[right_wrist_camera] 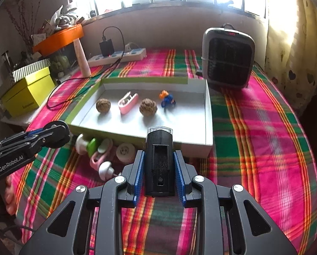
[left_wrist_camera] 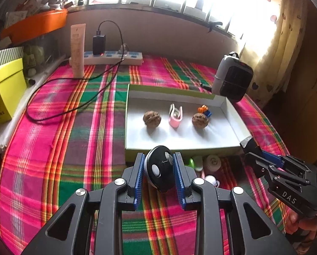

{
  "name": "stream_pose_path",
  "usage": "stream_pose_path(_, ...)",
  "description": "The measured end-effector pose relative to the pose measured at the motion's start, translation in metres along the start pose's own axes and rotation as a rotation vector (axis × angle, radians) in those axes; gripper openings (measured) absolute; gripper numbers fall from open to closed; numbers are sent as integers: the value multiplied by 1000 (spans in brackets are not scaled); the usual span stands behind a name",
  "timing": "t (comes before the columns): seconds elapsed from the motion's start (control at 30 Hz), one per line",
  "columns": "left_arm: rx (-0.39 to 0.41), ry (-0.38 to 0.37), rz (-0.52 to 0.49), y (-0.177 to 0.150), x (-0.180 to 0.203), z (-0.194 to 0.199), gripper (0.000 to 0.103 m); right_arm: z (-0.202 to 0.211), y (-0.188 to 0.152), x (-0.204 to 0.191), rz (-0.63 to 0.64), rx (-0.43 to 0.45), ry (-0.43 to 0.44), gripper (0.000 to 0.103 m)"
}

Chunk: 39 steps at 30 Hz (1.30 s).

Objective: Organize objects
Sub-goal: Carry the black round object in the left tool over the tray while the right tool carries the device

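Plaid cloth (left_wrist_camera: 73, 127), pink-green, covers the table. My left tongs (left_wrist_camera: 158, 170) are clamped on a round black disc (left_wrist_camera: 158, 167) with a white button, held just in front of the tray's near wall. My right tongs (right_wrist_camera: 159, 170) are clamped on a black rectangular lamp-like block (right_wrist_camera: 159, 161) with a clear front end, also just short of the tray (right_wrist_camera: 208, 114).

Inside the white tray, in a row: walnut (right_wrist_camera: 103, 105), pink clip (right_wrist_camera: 127, 99), second walnut (right_wrist_camera: 148, 107), small blue-orange toy (right_wrist_camera: 167, 98).

On the cloth just outside the near wall I see a loose cluster: white knob (right_wrist_camera: 81, 144), green piece (right_wrist_camera: 92, 145), pink clip (right_wrist_camera: 98, 159), white round cap (right_wrist_camera: 125, 152).

Behind the tray: grey heater (right_wrist_camera: 228, 57), power strip (right_wrist_camera: 118, 57), cream tube (right_wrist_camera: 82, 59) standing upright. A yellow box (right_wrist_camera: 29, 94) sits well left.
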State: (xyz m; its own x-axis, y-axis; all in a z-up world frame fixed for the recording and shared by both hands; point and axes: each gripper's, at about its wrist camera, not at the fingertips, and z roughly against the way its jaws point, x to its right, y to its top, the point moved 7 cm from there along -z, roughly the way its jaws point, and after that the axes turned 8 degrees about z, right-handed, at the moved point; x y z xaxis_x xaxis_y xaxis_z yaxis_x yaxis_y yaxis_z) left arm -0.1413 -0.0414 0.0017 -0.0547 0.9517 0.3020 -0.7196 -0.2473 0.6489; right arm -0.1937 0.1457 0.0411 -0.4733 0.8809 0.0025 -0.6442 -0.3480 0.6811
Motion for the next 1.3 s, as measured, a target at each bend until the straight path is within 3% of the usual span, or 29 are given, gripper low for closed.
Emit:
stream_pose_path(0.6,0,-24,-34,43,19,-31,25,-32,41,23,3,-19,-20,28)
stream_pose_path(1.3,-70,0,-38,44,19,-77,25,-78,55,44,12,-85,-57,28)
